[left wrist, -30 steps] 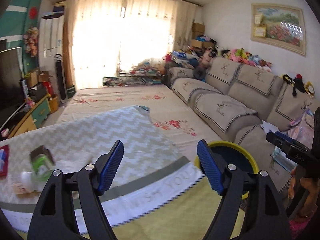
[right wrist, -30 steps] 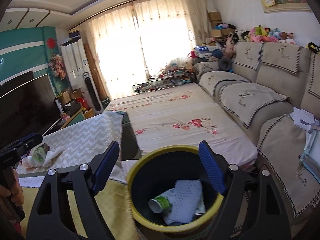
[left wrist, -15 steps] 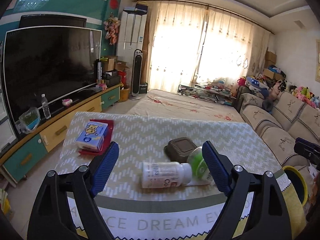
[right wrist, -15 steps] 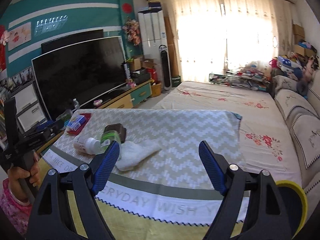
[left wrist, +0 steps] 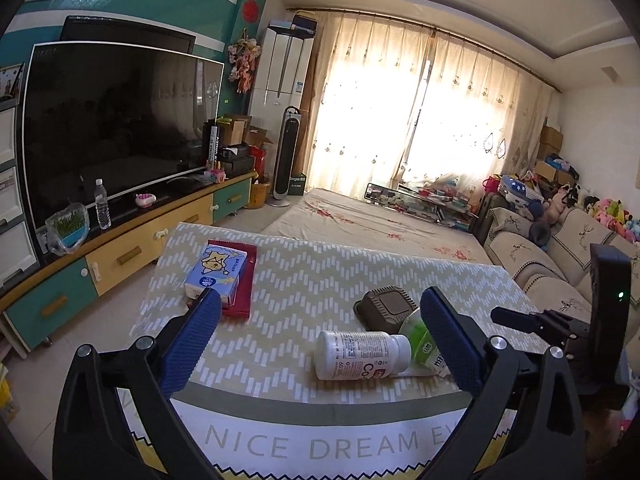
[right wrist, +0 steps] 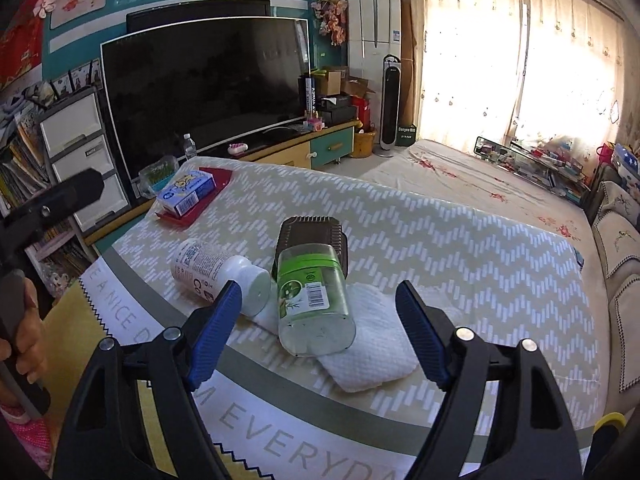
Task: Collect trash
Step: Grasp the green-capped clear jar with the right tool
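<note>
Trash lies in a small heap near the front edge of the table [right wrist: 460,248]: a white pill bottle [right wrist: 208,268] on its side, a clear bottle with a green label [right wrist: 312,296] lying across a folded white cloth [right wrist: 372,344], and a dark plastic tray [right wrist: 312,232] just behind them. A blue tissue pack [left wrist: 216,272] on a red tray [left wrist: 244,280] sits well apart, toward the far corner.

Both grippers are at the reaching step. The left gripper [left wrist: 320,336] has just been opening and stands wide, its pads clear of the pill bottle that lies ahead between them. The right gripper [right wrist: 320,324] has just been narrowing, yet its pads are apart from the green-labelled bottle, which it frames; nothing is held.

The next move seems to call for each gripper to drop lower and advance until the pads flank a bottle's body, then close. Both bottles are round and touch each other, so either could roll when nudged. A yellow bin rim [right wrist: 608,420] shows at the right edge.
</note>
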The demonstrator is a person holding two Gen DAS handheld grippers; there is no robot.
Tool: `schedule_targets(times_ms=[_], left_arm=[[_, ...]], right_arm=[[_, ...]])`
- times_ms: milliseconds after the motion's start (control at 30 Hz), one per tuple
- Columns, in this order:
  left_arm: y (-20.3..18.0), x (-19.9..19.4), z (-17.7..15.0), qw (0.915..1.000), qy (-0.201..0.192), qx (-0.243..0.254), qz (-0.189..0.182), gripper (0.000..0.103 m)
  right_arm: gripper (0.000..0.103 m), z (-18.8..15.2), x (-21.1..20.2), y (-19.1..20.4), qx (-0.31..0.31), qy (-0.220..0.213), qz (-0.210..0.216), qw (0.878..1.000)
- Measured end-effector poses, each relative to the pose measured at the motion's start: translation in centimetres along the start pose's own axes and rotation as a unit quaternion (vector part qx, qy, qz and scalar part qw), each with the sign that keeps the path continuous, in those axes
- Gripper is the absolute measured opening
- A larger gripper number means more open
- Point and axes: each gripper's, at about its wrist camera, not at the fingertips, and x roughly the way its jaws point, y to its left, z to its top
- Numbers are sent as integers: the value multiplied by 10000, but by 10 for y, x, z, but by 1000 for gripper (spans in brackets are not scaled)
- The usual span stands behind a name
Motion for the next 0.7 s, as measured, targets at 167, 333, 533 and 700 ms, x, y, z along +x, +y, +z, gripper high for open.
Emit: schedule_targets(times_ms=[167,333,533,700], left_arm=[[-4,1,-4,10000,34,65,8,98],[-10,2,-6,9998,59,197,27,98],[-12,7,-9,9996,138,255,29,98],[-11,8,-10,9996,153,228,35,98]], right_arm=[[60,-3,16,5,-148,171,-78,9997],[59,-3,26,6,-198,279,-114,9993],[47,-6,35,9,-266,367,-139,9989],[47,-5,32,1,-71,390,-20,9992]])
